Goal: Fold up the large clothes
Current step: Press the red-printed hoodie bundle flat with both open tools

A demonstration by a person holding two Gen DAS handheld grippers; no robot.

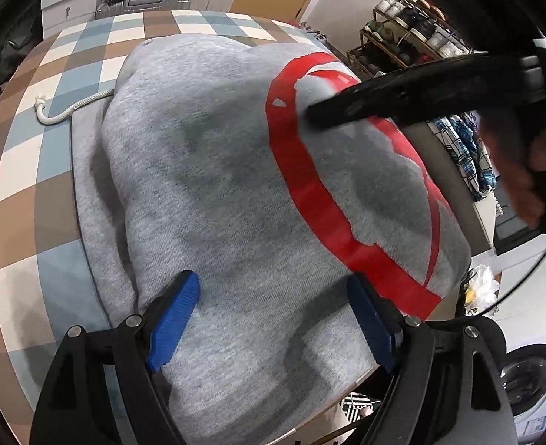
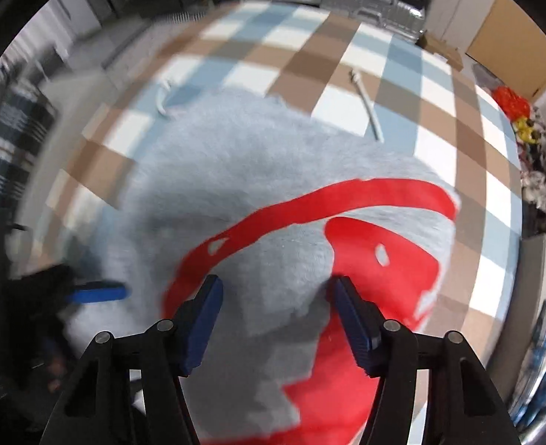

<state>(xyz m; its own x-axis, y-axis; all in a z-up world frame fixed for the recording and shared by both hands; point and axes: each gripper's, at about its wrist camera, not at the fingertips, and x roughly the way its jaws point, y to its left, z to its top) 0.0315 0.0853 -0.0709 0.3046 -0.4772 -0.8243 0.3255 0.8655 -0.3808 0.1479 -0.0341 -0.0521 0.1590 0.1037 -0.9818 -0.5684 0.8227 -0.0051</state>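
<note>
Slippage is the main risk judged here: both grippers hover over thick fleece with nothing pinched, so a shallow bite could catch only the top layer and drag the stacked layers out of line. The left gripper [image 1: 273, 319] is seen with its blue pads spread wide apart, empty, above the hoodie [image 1: 213, 193]; the right gripper [image 2: 276, 319] is likewise spread and empty. In the left view the right gripper [image 1: 402, 100] is seen at 2 o'clock, low over the print. The hoodie's edge at 4 o'clock lies close to the edge of the surface, so a pull that way could tip it off. The hoodie is found on a checked cloth [image 1: 50, 148], grey, already doubled into a bulky bundle, red print [image 2: 347, 259] uppermost, a white drawcord [image 1: 72, 109] trailing at 10 o'clock.
</note>
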